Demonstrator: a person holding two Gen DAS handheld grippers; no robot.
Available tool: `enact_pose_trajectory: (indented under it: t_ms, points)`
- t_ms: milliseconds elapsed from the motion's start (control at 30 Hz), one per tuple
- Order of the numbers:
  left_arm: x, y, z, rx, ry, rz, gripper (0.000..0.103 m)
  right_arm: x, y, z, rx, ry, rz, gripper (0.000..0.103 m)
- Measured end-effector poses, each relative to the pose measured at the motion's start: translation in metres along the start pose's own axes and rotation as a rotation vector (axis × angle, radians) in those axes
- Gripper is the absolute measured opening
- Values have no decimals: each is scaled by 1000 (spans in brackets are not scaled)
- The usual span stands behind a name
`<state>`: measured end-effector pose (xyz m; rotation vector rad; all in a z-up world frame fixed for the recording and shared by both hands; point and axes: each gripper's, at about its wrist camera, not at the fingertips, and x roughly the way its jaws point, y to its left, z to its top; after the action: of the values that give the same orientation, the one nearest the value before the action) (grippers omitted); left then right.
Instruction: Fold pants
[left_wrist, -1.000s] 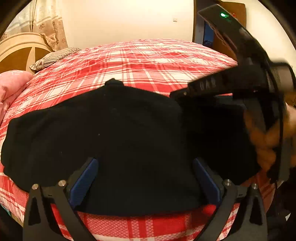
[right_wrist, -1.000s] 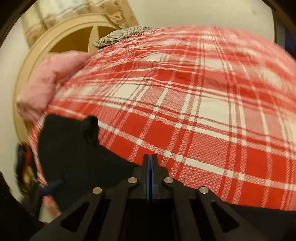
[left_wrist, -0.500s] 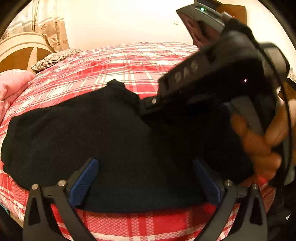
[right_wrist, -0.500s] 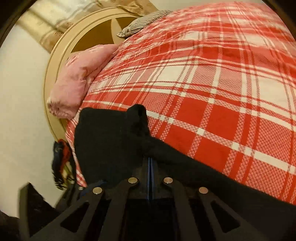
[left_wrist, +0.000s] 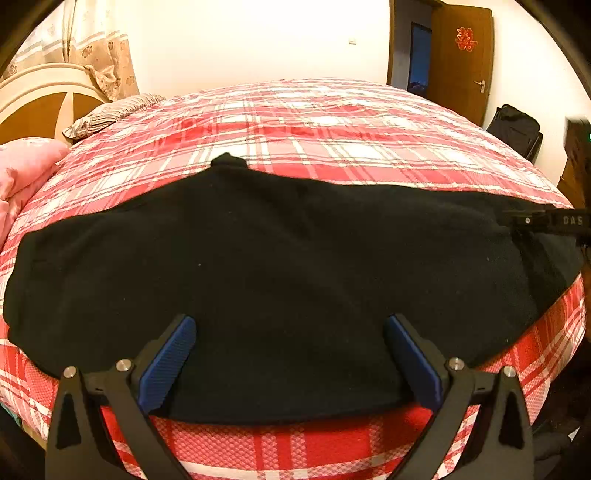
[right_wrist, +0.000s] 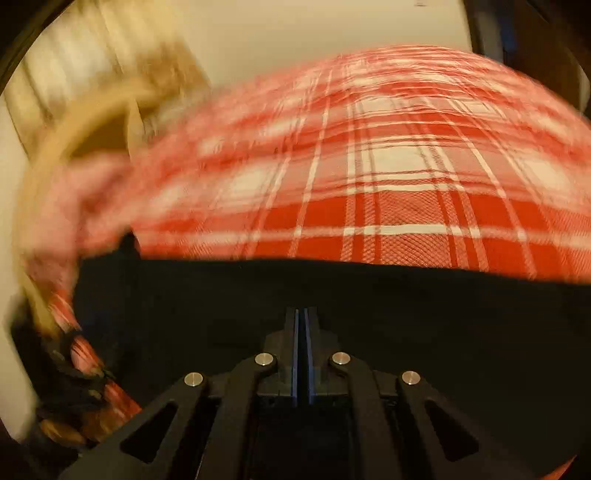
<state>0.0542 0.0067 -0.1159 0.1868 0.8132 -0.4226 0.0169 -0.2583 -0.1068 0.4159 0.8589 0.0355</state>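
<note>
Swept back from mid-frame to pants' right end, your right gripper (right_wrist: 302, 325) now has jaws pressed together, grip on cloth unclear. Pants (left_wrist: 280, 273) lie lengthwise on bed (left_wrist: 332, 122). Left gripper (left_wrist: 291, 354) hovers spread wide; fold undone.

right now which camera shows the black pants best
The left wrist view. There the black pants lie sharp and spread nearly edge to edge across the plaid bed, with both side ends and the small bump on the far edge visible. The right wrist view is motion-blurred and shows only a dark band of them behind the closed tongs.
</note>
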Motion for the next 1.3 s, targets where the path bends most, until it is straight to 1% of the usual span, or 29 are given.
enact_pose_trajectory:
  t_ms: [33, 67, 100, 133, 167, 200, 233, 267, 300, 367, 400, 433, 467, 533, 600, 633, 667, 767, 800, 867, 1000, 1067, 1133, 1167, 1200, 1300]
  points:
    - [0, 0, 3, 0, 10, -1, 103, -4, -8, -1, 60, -15, 6, 2]
    - [-1, 1, 6, -3, 25, -4, 103, -9, -11, -1, 99, -42, -7, 4]
    - [-4, 3, 10, -11, 38, -4, 103, -16, -7, -2, 103, -86, -48, 4]
    - [-8, 6, 12, -17, 35, 3, 103, -23, 0, -4, 80, -125, -56, 4]
    - [-14, 11, 14, -19, 19, 21, 103, -30, 8, -8, 50, -145, -17, 4]
    - [-22, 18, 18, -20, -12, 57, 103, -34, 18, -13, 16, -133, 45, 4]
    - [-27, 23, 19, -21, -29, 80, 103, -35, 28, -18, -20, -107, 90, 4]
    - [-30, 30, 22, -27, -41, 102, 103, -35, 39, -26, -65, -75, 120, 4]
    - [-32, 39, 26, -38, -49, 128, 103, -33, 51, -35, -115, -39, 131, 4]
    - [-29, 62, 34, -67, -57, 206, 103, -23, 64, -52, -189, 22, 112, 4]
    - [-29, 76, 38, -100, -58, 268, 103, -14, 68, -63, -216, 59, 66, 4]
    - [-29, 85, 40, -126, -58, 298, 103, -8, 69, -72, -229, 74, 42, 4]
    - [-29, 97, 41, -159, -55, 328, 103, -12, 68, -73, -226, 44, 47, 4]
    - [-32, 114, 37, -194, -45, 369, 103, -15, 69, -65, -215, 59, 34, 4]
    - [-35, 125, 32, -214, -50, 397, 103, -23, 85, -57, -241, 4, 80, 4]
    - [-34, 131, 29, -220, -49, 408, 103, -28, 97, -52, -266, -22, 119, 4]
    - [-33, 136, 27, -223, -48, 421, 103, -27, 108, -51, -284, -27, 143, 4]
    - [-30, 148, 23, -234, -48, 496, 103, -12, 145, -40, -347, -6, 209, 4]
    - [-26, 154, 20, -249, -34, 507, 103, -4, 160, -37, -375, 0, 222, 4]
    - [-23, 164, 16, -277, -9, 514, 103, 15, 183, -30, -420, -4, 210, 4]
    - [-22, 185, 1, -335, 14, 574, 103, 58, 221, -10, -427, 27, 218, 4]
    - [-22, 201, -7, -379, 23, 576, 103, 80, 231, -6, -444, 56, 177, 4]
    - [-19, 214, -11, -414, 37, 570, 103, 113, 233, -7, -419, 142, 106, 5]
    - [-17, 219, -13, -430, 41, 559, 103, 120, 229, -6, -388, 139, 118, 4]
    - [-15, 225, -16, -454, 38, 532, 103, 120, 226, -4, -353, 116, 139, 4]
    - [-15, 234, -19, -515, 37, 480, 103, 123, 220, 1, -305, 133, 163, 4]
